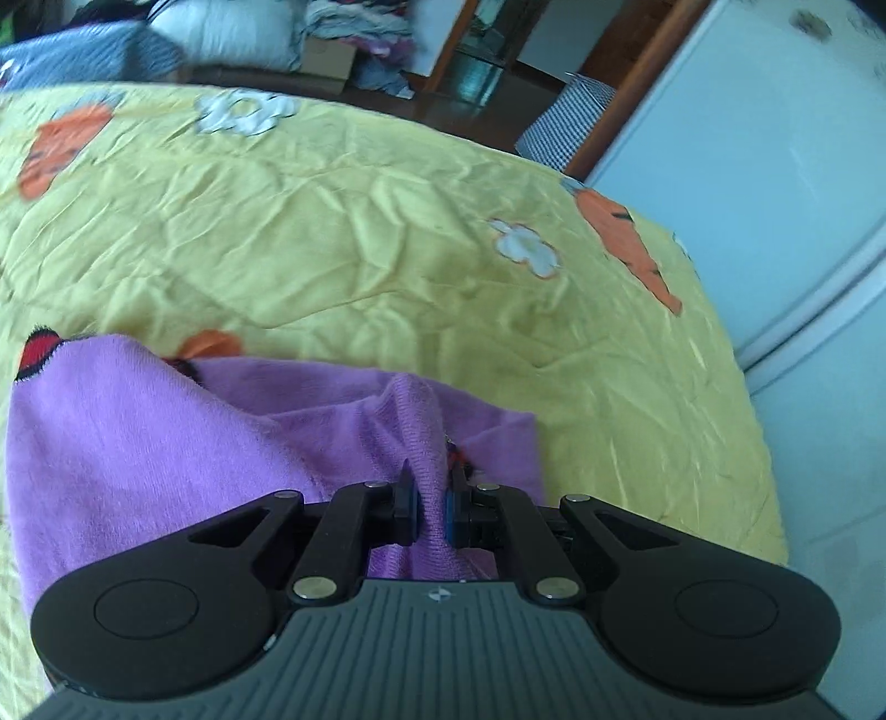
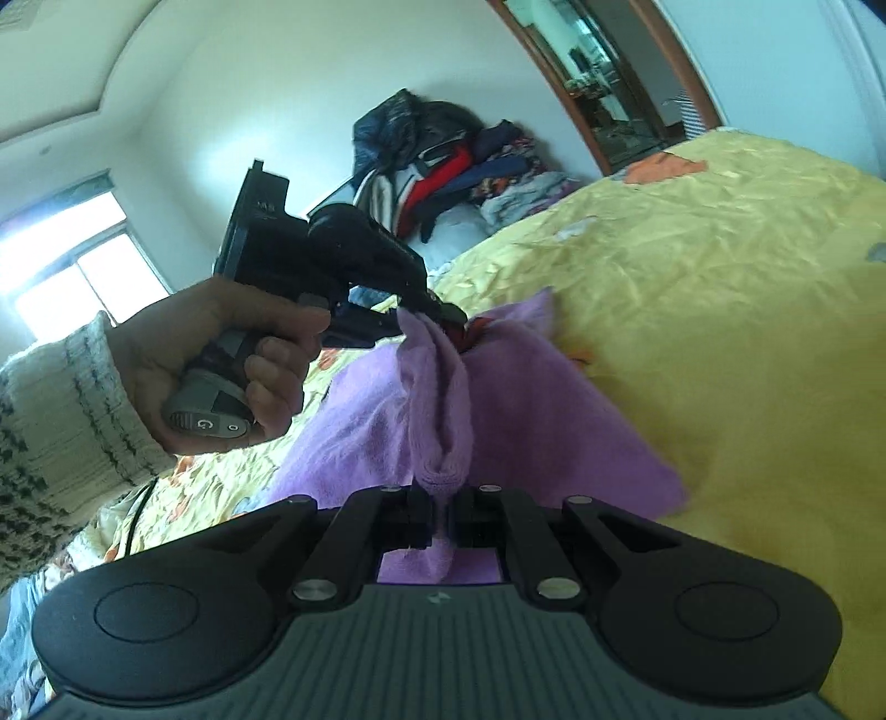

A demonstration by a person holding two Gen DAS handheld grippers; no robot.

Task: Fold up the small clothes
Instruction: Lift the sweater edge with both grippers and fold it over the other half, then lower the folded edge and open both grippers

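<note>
Both claws are clamped on the purple garment over the bed. The left claw pinches one bunched edge. The right claw pinches another fold, cloth stretched between them.

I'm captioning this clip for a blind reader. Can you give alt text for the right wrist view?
The right gripper pinches a ridge of a purple garment above a yellow bedspread. The left gripper, in a hand, grips its far end. Clothes are piled behind.

The purple garment runs off the left-wrist picture's left edge, its lower part hidden behind the gripper body. The clothes pile beyond the bed's far edge is blurred.
</note>
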